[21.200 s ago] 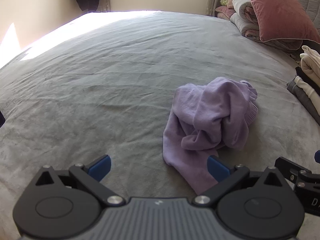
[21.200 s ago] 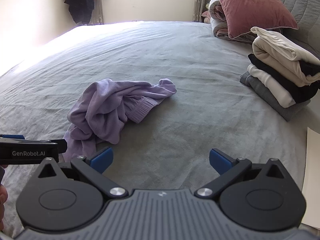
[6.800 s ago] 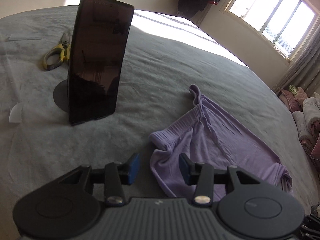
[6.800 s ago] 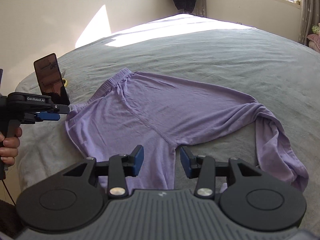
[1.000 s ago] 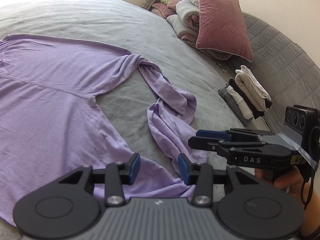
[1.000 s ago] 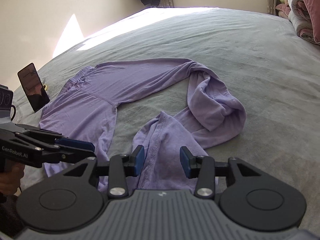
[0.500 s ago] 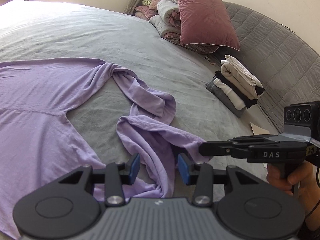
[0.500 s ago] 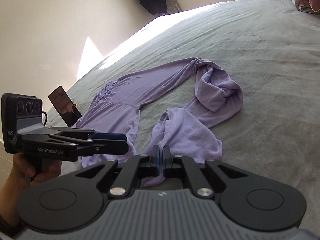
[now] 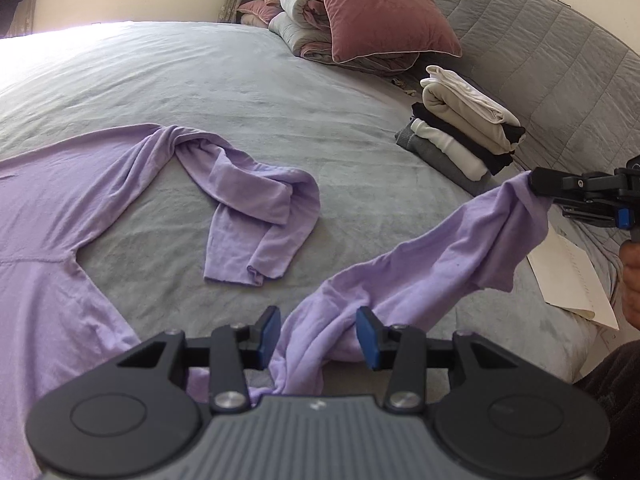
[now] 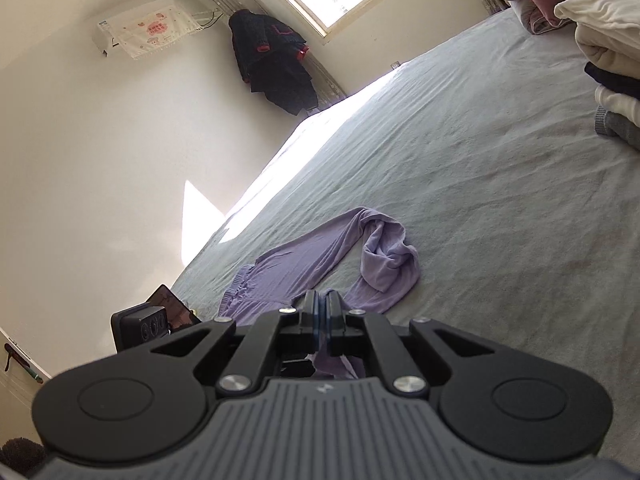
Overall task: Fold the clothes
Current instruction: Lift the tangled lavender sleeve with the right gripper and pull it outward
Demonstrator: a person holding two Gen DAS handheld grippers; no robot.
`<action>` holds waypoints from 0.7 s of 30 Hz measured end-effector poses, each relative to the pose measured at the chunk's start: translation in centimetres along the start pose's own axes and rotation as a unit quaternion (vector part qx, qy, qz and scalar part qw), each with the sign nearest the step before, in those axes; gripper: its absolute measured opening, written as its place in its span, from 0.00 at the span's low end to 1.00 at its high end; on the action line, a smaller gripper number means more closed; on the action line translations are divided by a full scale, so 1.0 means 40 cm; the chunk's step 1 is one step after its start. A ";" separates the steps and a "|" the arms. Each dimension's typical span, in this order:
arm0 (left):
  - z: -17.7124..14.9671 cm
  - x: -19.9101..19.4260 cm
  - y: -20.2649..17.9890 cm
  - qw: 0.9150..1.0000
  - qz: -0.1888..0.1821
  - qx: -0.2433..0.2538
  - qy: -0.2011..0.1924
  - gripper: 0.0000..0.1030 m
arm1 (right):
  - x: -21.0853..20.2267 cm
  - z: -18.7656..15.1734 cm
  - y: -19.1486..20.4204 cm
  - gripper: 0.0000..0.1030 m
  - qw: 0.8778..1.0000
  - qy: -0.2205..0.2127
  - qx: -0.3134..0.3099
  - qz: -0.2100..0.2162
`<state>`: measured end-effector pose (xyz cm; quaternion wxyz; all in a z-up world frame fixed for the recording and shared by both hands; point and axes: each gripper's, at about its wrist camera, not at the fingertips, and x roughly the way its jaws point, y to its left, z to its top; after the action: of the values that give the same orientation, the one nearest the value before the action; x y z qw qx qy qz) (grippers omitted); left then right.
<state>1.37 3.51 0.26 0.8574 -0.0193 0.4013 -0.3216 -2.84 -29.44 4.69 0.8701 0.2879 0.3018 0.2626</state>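
Lilac trousers (image 9: 40, 200) lie spread on the grey bed (image 9: 240, 80). One leg (image 9: 248, 200) lies doubled back on itself on the bed. The other leg (image 9: 440, 264) is stretched up off the bed toward the right, with my right gripper (image 9: 534, 182) shut on its end. In the right wrist view the right gripper (image 10: 321, 320) has its pads together with lilac cloth (image 10: 336, 364) just behind them. My left gripper (image 9: 318, 334) stands partly open low over the bed; the lifted leg runs between its fingers, and the pads do not squeeze it.
A stack of folded clothes (image 9: 460, 140) sits at the right by the quilted headboard (image 9: 540, 40). A pink pillow (image 9: 372, 12) leans on rolled blankets at the back. A white paper (image 9: 568, 276) lies at the bed's right edge. A phone (image 10: 172, 308) stands beyond the waistband.
The right gripper shut on the near leg's end and carried it up and rightward, which drew that leg out straight. The left gripper shifted along the leg with its jaws unchanged.
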 end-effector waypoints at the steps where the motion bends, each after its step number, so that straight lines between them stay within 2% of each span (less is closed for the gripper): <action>1: 0.000 0.001 -0.003 1.000 -0.001 0.002 0.000 0.41 | -0.017 0.003 -0.016 0.03 1.000 -0.005 0.008 -0.006; 6: -0.006 0.006 -0.014 1.000 -0.006 0.015 0.007 0.41 | -0.084 0.009 -0.100 0.03 0.998 -0.022 0.047 -0.043; 11: -0.010 0.014 -0.029 0.999 -0.005 0.038 0.014 0.42 | -0.103 -0.002 -0.179 0.03 0.993 -0.011 0.085 -0.087; 13: -0.004 0.015 -0.030 0.998 0.012 0.057 0.018 0.42 | -0.098 -0.007 -0.202 0.03 0.990 -0.002 0.093 -0.107; 16: 0.015 -0.009 -0.006 0.994 0.073 0.086 0.005 0.42 | -0.098 -0.012 -0.224 0.03 0.987 0.008 0.099 -0.126; 17: 0.024 -0.019 0.017 0.993 0.088 0.075 0.003 0.42 | -0.099 -0.013 -0.230 0.03 0.986 0.011 0.100 -0.133; 21: 0.048 -0.048 0.128 0.994 0.105 -0.029 0.004 0.41 | -0.093 -0.021 -0.246 0.03 0.983 0.025 0.096 -0.152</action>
<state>4.56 8.22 1.36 0.8840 -0.0007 0.4132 -0.2184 -3.16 -38.37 -0.96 0.8605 0.3144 0.3871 0.1040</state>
